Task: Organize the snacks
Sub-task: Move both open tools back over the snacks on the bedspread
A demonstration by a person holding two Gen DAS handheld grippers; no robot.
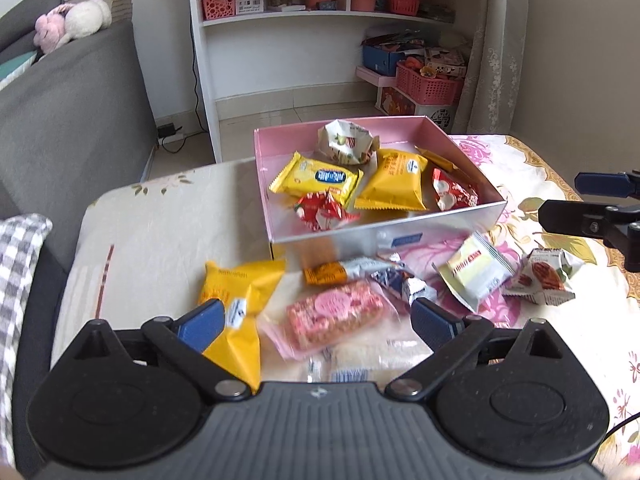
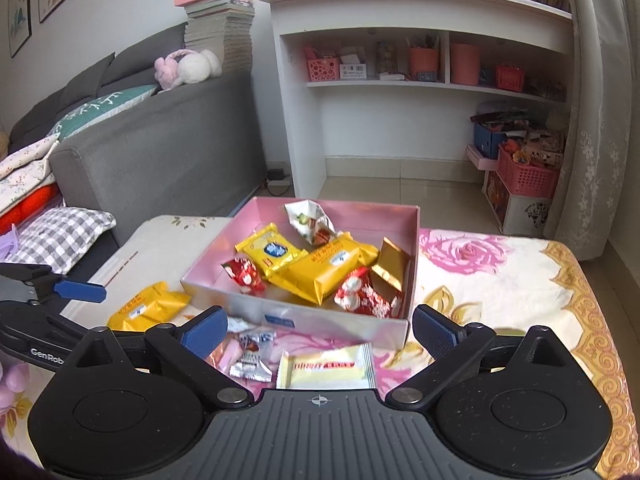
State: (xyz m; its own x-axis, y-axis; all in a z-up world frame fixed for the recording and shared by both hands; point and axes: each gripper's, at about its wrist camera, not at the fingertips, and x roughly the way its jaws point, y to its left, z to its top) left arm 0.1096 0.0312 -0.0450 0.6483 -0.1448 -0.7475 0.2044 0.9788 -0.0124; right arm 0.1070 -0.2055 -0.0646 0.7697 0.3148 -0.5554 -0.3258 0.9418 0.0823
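Left gripper [image 1: 316, 318] gapes wide above a pink snack bar [image 1: 335, 314]; right gripper [image 2: 318, 330] also wide, empty, above a cream wafer pack [image 2: 326, 370]. Pink box [image 1: 384, 236] holds about 6 snacks. Risk: slippery overlapping wrappers, pinching 2 together

The box [image 1: 384, 236] sits at frame centre on the table [image 1: 160, 232], with wrapped snacks [image 1: 394, 184] inside. Loose snacks [image 1: 336, 312] lie below it. The shelf [image 1: 280, 24] stands at upper centre, the sofa [image 1: 72, 112] at left.
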